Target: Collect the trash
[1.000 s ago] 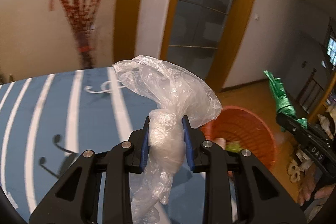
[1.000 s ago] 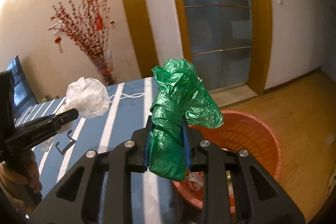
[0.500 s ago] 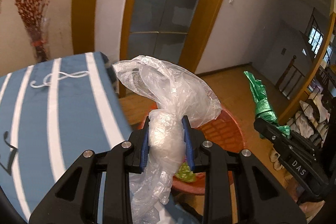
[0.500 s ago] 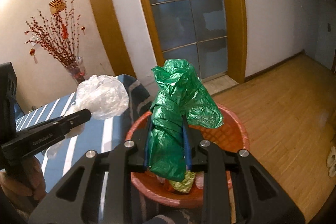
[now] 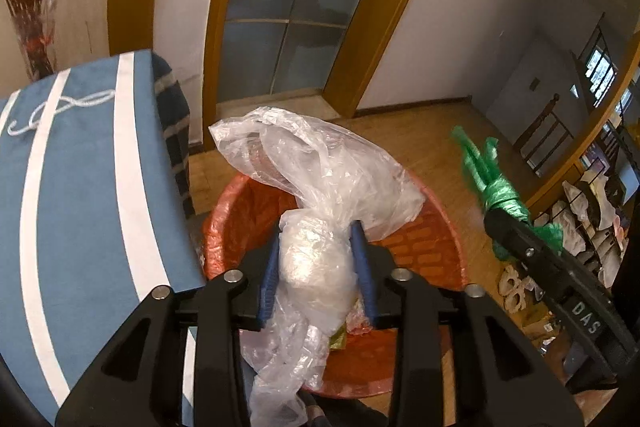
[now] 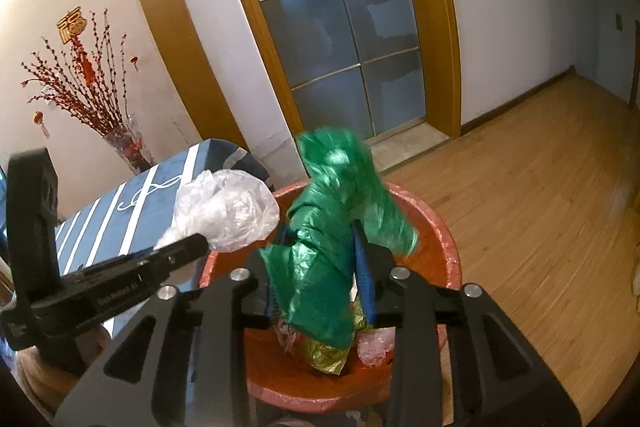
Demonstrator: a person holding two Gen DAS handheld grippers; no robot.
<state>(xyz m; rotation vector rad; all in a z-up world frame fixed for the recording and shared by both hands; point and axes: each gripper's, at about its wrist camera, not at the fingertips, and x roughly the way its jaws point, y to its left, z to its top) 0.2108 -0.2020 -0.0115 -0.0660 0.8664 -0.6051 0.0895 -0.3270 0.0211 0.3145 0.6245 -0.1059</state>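
Observation:
My left gripper is shut on a crumpled clear plastic bag and holds it over the orange waste basket. My right gripper is shut on a crumpled green plastic bag, also above the orange basket. The basket holds gold and pink wrappers. The clear bag shows to the left in the right wrist view, and the green bag to the right in the left wrist view.
A table with a blue, white-striped cloth stands left of the basket. A glass door with a wooden frame is behind. Wooden floor lies to the right. A vase of red branches stands by the wall.
Both grippers have moved from over the table to above the orange basket and tilted down, each still holding its bag. The green bag looks blurred with motion.

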